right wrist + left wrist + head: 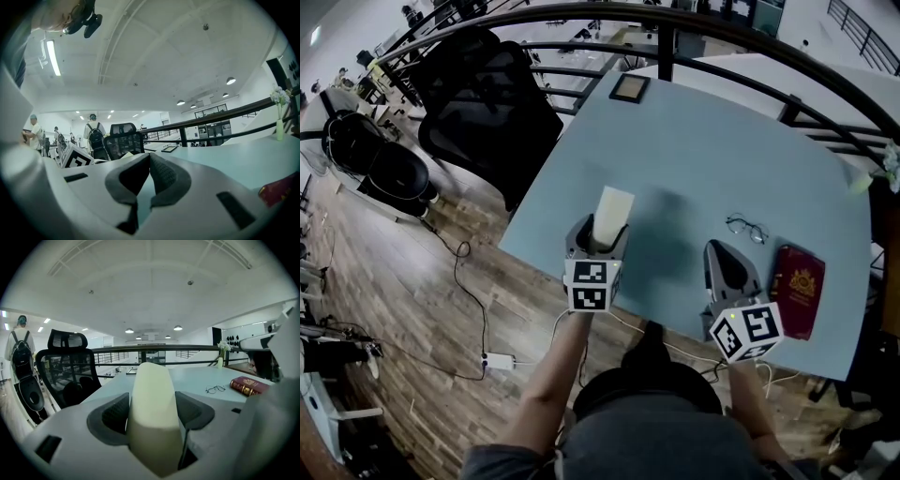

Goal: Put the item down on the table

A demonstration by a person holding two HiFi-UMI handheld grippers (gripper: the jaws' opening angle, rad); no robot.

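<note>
A pale cream, rounded block (612,211) stands between the jaws of my left gripper (598,234), which is shut on it over the near left part of the light blue table (703,150). In the left gripper view the block (151,399) fills the gap of the left gripper (152,416) and rises above the pads. My right gripper (719,251) hovers over the table's near edge with its jaws together and nothing held. In the right gripper view the right gripper (149,159) has its tips meeting.
Folded glasses (747,228) and a dark red booklet (797,291) lie to the right of my right gripper. A small dark frame (630,87) lies at the far end. A black office chair (478,84) stands off the table's left side, and a railing (741,37) runs behind it.
</note>
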